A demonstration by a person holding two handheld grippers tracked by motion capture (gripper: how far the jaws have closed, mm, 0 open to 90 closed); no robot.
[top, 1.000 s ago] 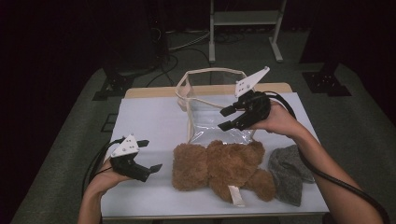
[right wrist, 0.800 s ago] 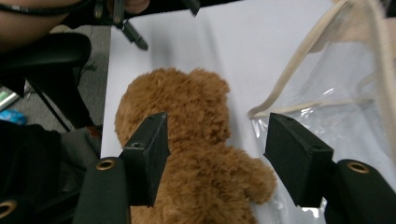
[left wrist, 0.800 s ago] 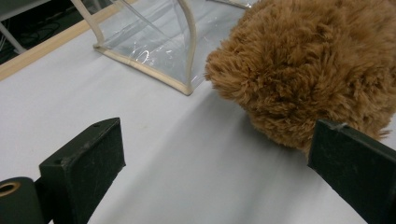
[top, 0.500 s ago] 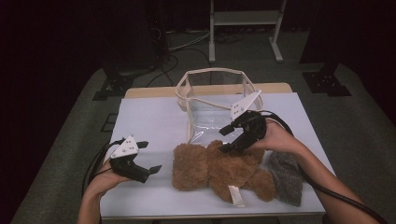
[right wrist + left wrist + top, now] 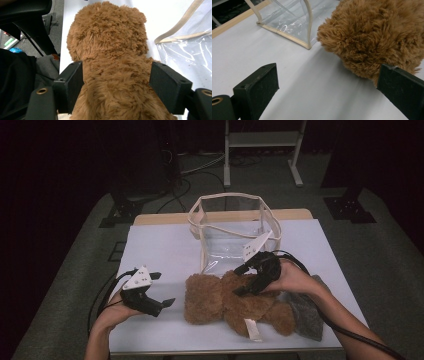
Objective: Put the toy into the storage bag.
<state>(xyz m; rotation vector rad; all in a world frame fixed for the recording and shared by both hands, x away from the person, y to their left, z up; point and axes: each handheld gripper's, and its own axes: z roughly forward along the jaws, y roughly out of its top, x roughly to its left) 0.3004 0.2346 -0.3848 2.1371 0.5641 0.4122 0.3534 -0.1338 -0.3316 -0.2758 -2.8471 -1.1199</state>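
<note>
A brown teddy bear point(image 5: 225, 302) lies on the white table sheet point(image 5: 165, 245), its head toward the left. Behind it stands a clear bag with cream trim point(image 5: 235, 222), mouth up. My right gripper point(image 5: 240, 281) is down over the bear's middle. Its jaws have just been opening and stand wide on either side of the bear's body point(image 5: 112, 75), not squeezing it. My left gripper point(image 5: 162, 289) hovers open just left of the bear's head point(image 5: 374, 37), nothing between its pads point(image 5: 257, 92). The bag's corner point(image 5: 308, 42) is ahead of it.
A grey cloth point(image 5: 305, 312) lies at the bear's right end, under my right forearm. A white tag point(image 5: 252, 330) sticks out from the bear toward the front edge. A metal stand point(image 5: 260, 150) and cables sit on the floor beyond the table.
My right gripper has come down and forward from beside the bag's rim to the bear, and its jaws have widened around the bear. The left gripper has kept still.
</note>
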